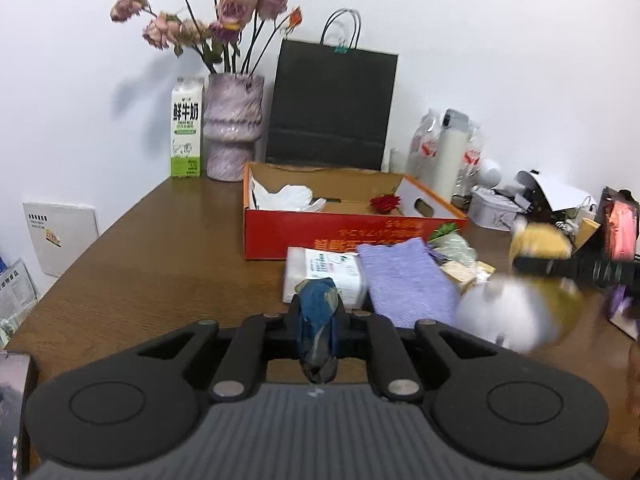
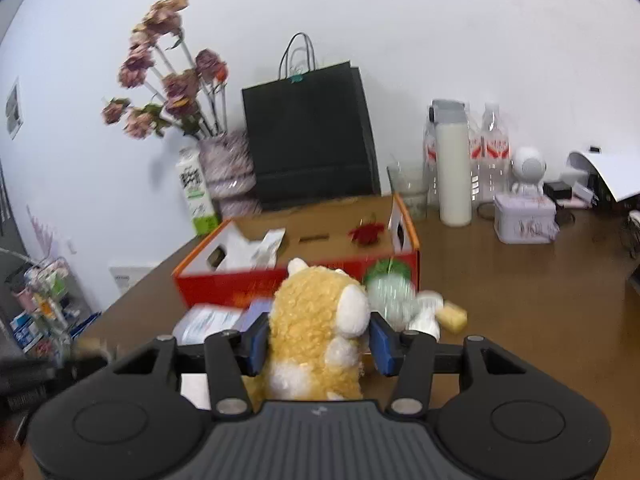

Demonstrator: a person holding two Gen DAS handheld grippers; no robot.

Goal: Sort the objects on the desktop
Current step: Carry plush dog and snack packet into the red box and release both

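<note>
My left gripper [image 1: 319, 312] is shut on a dark blue crumpled wad [image 1: 318, 336], which stands pinched between the jaws above the brown table [image 1: 160, 264]. In the right wrist view my right gripper [image 2: 320, 344] is shut on a yellow and white plush toy [image 2: 316, 308], with its blue pads [image 2: 256, 344] pressing both sides. The same plush toy [image 1: 520, 312] shows blurred at the right of the left wrist view. An orange-red cardboard box [image 1: 352, 236] stands open behind both grippers, holding a white bag [image 1: 288, 196] and a red flower [image 1: 384, 202].
A tissue pack [image 1: 324, 272] and a purple cloth [image 1: 404, 280] lie in front of the box. A milk carton [image 1: 186, 128], a vase of dried roses [image 1: 234, 128] and a black paper bag [image 1: 332, 108] stand along the wall. Bottles [image 2: 454, 172] and a small tin [image 2: 524, 220] crowd the right.
</note>
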